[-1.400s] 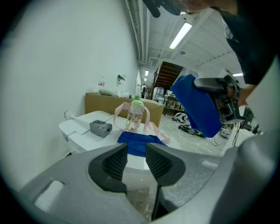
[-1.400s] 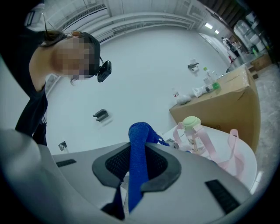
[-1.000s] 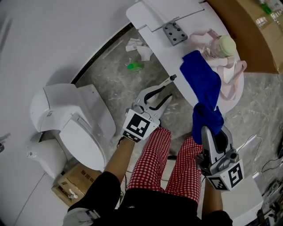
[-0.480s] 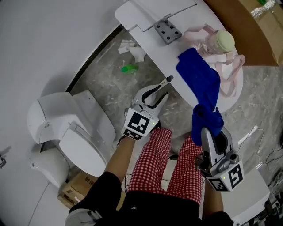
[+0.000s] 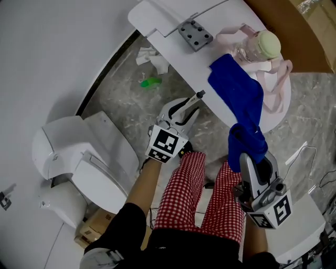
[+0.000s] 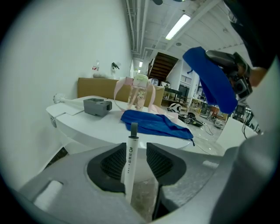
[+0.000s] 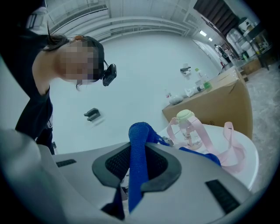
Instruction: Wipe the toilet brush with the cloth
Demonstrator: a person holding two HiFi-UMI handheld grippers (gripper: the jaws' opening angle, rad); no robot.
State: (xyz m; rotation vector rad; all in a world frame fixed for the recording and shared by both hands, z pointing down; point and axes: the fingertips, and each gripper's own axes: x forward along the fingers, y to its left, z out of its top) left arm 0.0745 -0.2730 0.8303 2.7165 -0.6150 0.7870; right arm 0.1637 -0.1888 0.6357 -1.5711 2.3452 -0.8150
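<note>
The toilet brush shows as a white handle with a grey tip; its head is hidden below. It stands between the jaws of my left gripper. Those jaws have just been opening: the handle leans on the left pad and a gap shows at the right pad. The blue cloth lies partly on the white table and hangs off its edge. My right gripper is shut on a bunched fold of the blue cloth.
On the table stand a grey block and a clear bottle with a pink strap. A white toilet is at the left. Crumpled paper and a green scrap lie on the floor. A cardboard box stands behind the table.
My left gripper has sunk a little with the brush handle still between its jaws. The right gripper and the cloth have stayed put.
</note>
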